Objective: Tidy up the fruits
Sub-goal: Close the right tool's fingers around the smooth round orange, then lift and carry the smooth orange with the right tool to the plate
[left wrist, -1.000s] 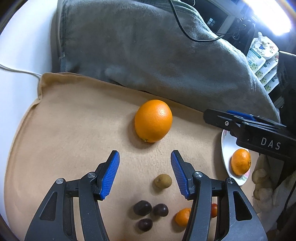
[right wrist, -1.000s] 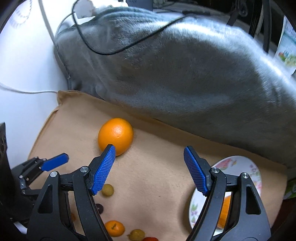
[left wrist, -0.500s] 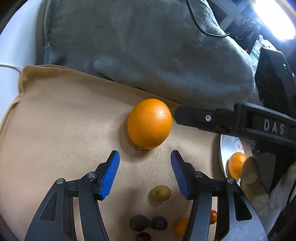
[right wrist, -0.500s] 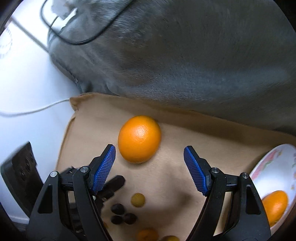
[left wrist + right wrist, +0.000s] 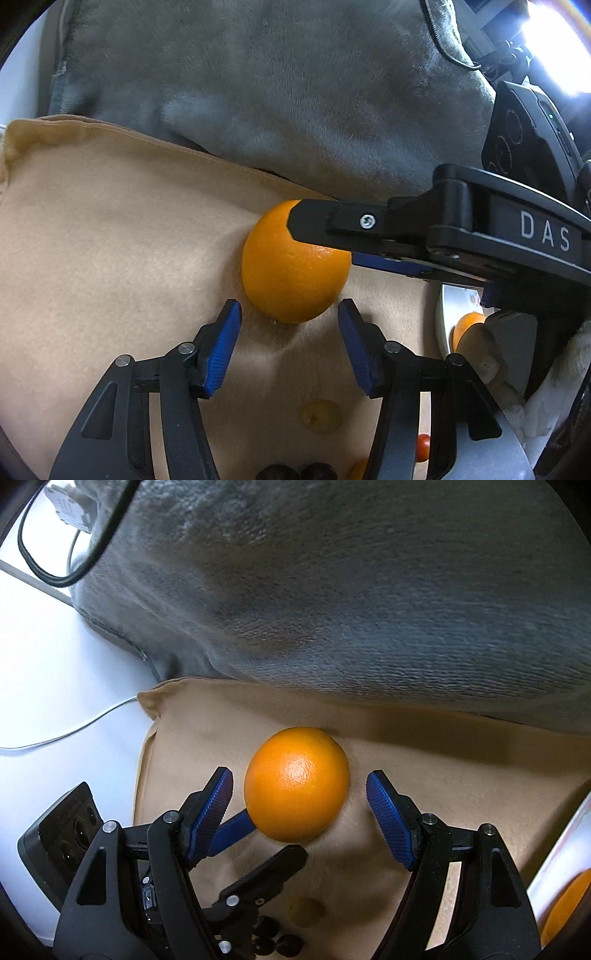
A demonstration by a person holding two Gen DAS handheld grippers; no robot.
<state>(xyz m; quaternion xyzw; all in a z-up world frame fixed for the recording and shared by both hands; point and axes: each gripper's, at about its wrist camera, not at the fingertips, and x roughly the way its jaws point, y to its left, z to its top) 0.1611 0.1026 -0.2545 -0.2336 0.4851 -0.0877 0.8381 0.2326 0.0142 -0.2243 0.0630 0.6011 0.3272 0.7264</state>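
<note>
Large orange (image 5: 296,783) on tan cloth (image 5: 110,236) beside grey blanket (image 5: 351,590), bracketed untouched by both spread-open hand-held grippers, right (image 5: 299,805) and left (image 5: 288,334); pickup step apparently in hand, next likely one closing squarely, then carrying toward plate (image 5: 443,325).

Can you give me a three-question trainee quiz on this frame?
1. True or false: the right gripper has shut on the orange.
2. Where does the orange rest? A) plate B) tan cloth C) grey blanket
3. Fill in: on the plate lies a small ____ fruit.

Key: 1 false, both grippers are open, the left gripper too; 2 B; 3 orange.
</note>
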